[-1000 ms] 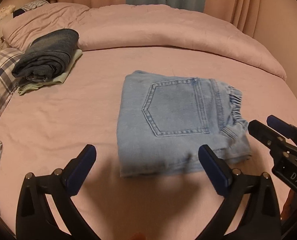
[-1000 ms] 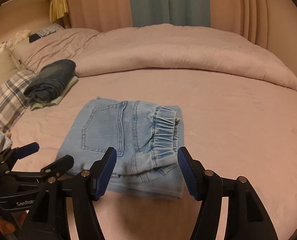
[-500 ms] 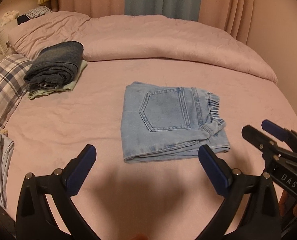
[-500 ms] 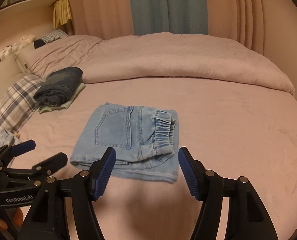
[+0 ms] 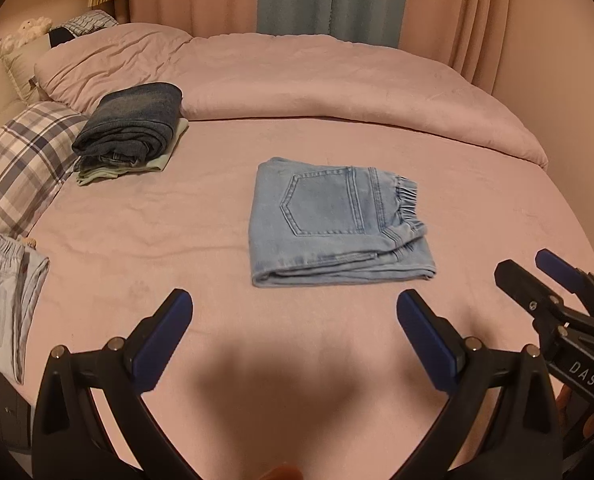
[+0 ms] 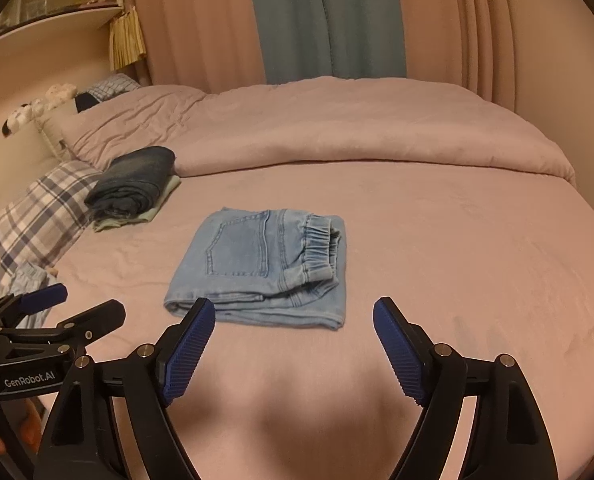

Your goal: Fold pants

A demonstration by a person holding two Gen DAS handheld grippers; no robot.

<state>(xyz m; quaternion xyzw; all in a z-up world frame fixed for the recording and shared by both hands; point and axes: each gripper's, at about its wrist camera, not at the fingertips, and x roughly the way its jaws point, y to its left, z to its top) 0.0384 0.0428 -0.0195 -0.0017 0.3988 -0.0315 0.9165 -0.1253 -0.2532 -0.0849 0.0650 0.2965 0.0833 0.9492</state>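
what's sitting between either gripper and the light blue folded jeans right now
Nothing visible. Only bare pink bedsheet lies between the open left gripper, the open right gripper and the folded jeans.

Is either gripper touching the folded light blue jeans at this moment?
Apart. In the left wrist view, bare pink bedsheet separates the left gripper from the jeans. The right wrist view shows the right gripper open, held short of them.

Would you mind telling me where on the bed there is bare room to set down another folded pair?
The widest bare sheet lies right of the light blue jeans, below the rolled duvet. Another patch runs between those jeans and the dark folded stack. The left edge is crowded: plaid pillow, pale pants.
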